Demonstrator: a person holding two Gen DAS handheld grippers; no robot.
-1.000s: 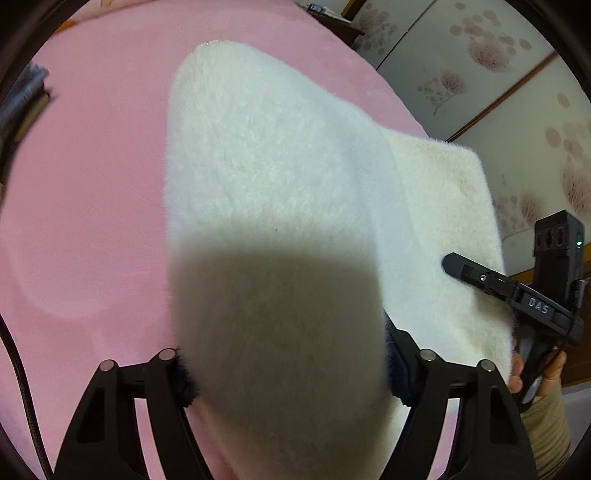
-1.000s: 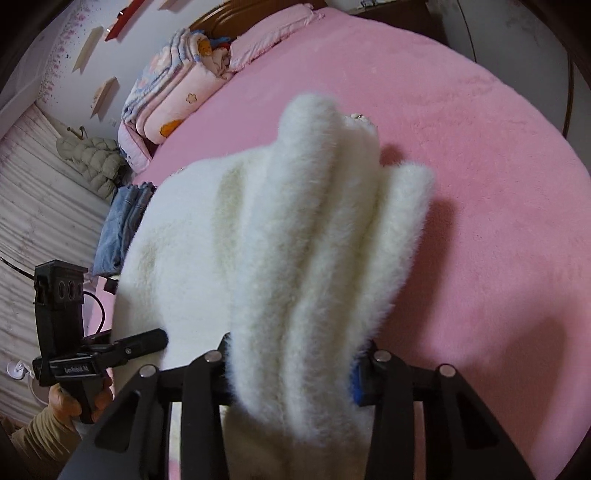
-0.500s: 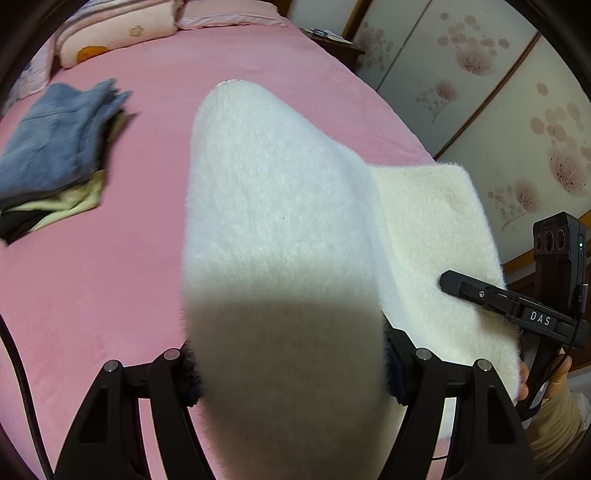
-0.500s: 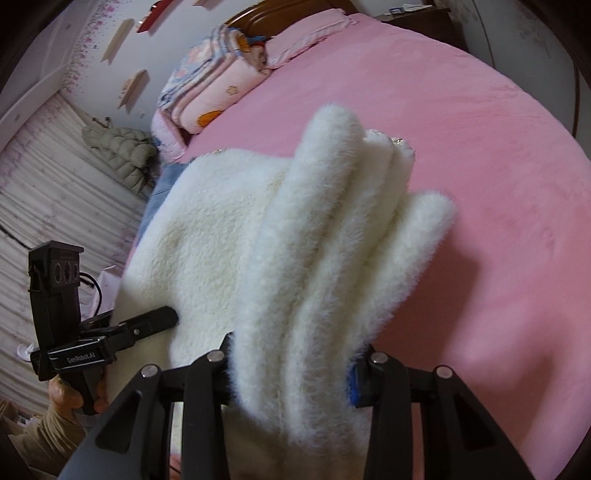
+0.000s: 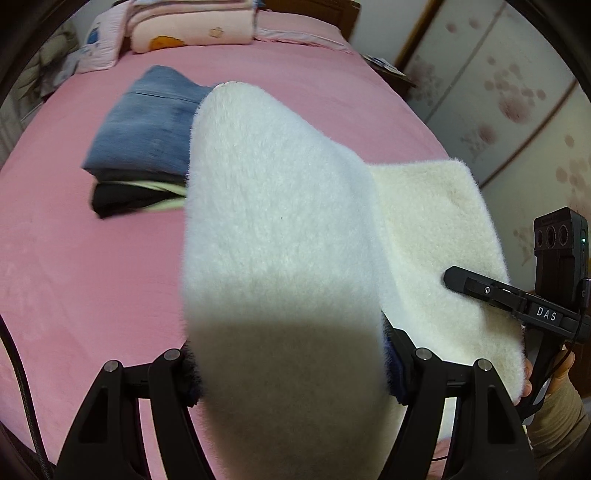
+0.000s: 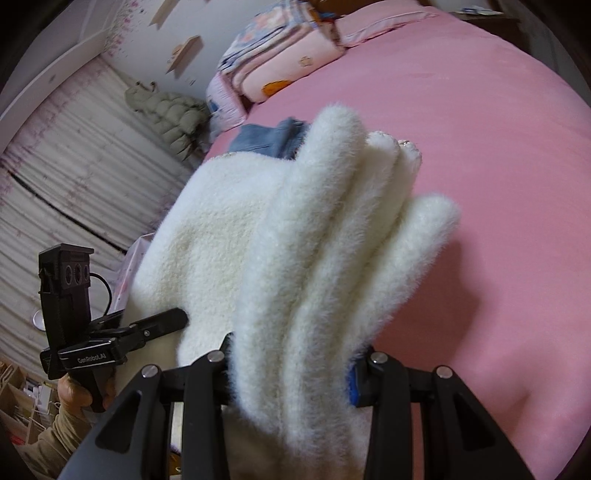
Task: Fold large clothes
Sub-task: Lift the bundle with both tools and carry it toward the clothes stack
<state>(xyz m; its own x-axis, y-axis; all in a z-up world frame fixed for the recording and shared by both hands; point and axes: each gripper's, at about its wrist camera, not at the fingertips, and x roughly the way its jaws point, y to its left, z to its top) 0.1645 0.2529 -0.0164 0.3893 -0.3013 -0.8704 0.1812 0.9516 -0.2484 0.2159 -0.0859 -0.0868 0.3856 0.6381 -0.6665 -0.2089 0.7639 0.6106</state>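
Note:
A thick white fluffy garment (image 5: pixel 277 221) hangs above the pink bed (image 5: pixel 92 277), folded into layers and held up from both sides. My left gripper (image 5: pixel 291 369) is shut on one folded edge, and the cloth fills the gap between its fingers. The right gripper (image 6: pixel 291 369) is shut on the other edge, where the garment (image 6: pixel 221 240) bunches into several rolled folds. Each gripper shows in the other's view, the right one (image 5: pixel 491 291) and the left one (image 6: pixel 155 325), each with a finger lying over the fleece. The garment's underside is hidden.
A stack of folded clothes with blue jeans (image 5: pixel 147 125) on top lies on the bed beyond the garment. Folded quilts and pillows (image 5: pixel 184 26) sit at the headboard. Floral wardrobe doors (image 5: pixel 517 110) stand on the right. A puffy jacket (image 6: pixel 170 114) hangs by the ribbed wall.
Both grippers have carried the garment up and across the bed toward the headboard. The folded stack with the jeans and the quilts have come into view. Both grips hold unchanged.

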